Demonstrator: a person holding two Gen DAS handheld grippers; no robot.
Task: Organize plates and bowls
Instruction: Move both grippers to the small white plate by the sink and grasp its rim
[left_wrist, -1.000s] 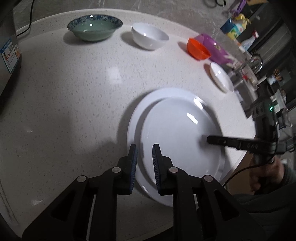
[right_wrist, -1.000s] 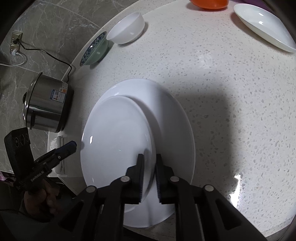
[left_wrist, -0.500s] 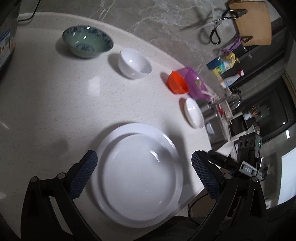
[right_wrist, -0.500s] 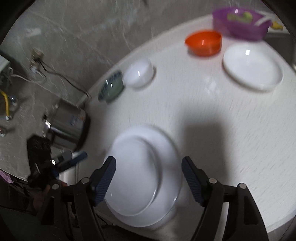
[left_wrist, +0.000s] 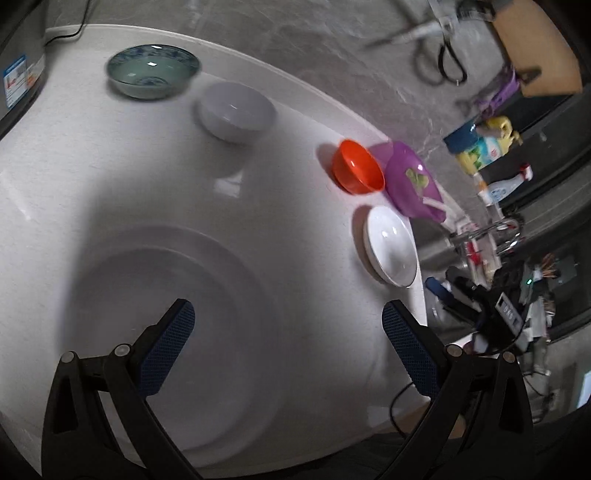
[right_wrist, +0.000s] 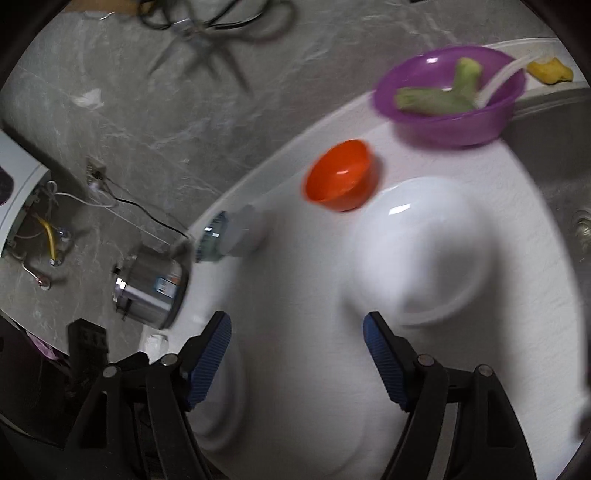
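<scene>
Our left hand-held gripper (left_wrist: 288, 339) stands spread about as wide as it goes, holding nothing, above the stacked white plates (left_wrist: 177, 325) on the pale surface (left_wrist: 74, 177). Our right hand-held gripper (right_wrist: 297, 354) also gapes, empty, with the small white plate (right_wrist: 421, 251) just beyond it. An orange bowl (right_wrist: 340, 175) sits beside a purple bowl (right_wrist: 448, 107); farther along stand a white bowl (left_wrist: 236, 110) and a green bowl (left_wrist: 153, 70).
</scene>
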